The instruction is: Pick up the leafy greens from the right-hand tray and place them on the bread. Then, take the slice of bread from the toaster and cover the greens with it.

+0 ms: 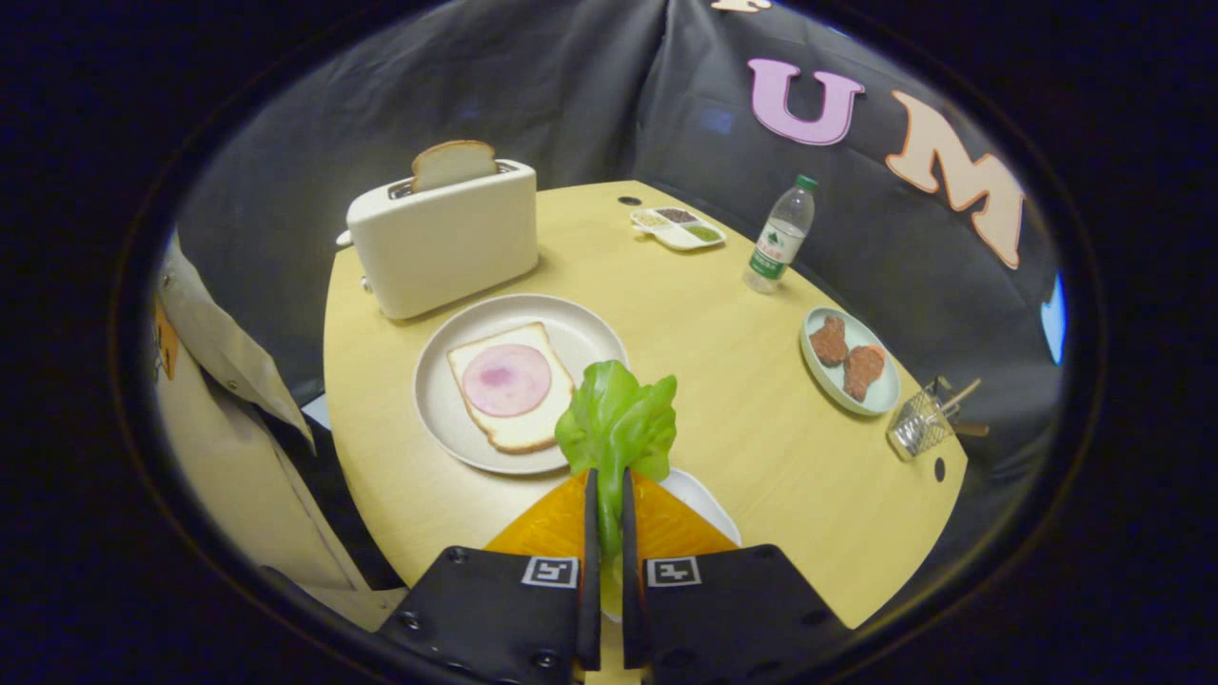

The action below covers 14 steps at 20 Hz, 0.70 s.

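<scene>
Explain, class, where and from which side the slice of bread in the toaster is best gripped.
Probably the rounded top crust of the slice of bread, taken from above. It stands upright in the toaster slot with just its upper part showing, so the fingers should close on its two flat faces. First the gripper, now shut on the leafy greens, must release them.

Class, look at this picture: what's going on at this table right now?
A handheld gripper has its fingers shut on a green lettuce leaf, held above the table beside the plate. On that plate lies a bread slice topped with ham; the lettuce isn't on it yet. Beyond, a second slice stands in the toaster, waiting.
</scene>
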Available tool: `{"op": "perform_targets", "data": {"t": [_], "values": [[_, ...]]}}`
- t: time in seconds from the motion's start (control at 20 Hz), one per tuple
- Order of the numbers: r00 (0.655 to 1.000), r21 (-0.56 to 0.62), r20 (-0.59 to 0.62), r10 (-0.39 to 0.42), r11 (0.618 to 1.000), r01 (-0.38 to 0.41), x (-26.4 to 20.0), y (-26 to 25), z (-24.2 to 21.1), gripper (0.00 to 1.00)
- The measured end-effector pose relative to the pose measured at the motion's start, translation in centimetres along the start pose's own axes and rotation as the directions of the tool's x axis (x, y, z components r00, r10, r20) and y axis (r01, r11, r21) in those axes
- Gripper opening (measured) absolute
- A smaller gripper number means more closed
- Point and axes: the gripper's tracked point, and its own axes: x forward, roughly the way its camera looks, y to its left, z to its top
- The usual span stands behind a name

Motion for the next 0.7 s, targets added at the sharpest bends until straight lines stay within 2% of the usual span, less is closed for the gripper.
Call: {"op": "perform_targets", "data": {"t": [0.45, 0.7], "values": [[0.996, -0.068, 0.013, 0.091, 0.994, -0.09, 2.7, 4.8, 4.7, 0.12], [0.99, -0.092, -0.013, 0.14, 0.986, -0.14, 4.7, 7.3, 5.6, 0.12]]}}
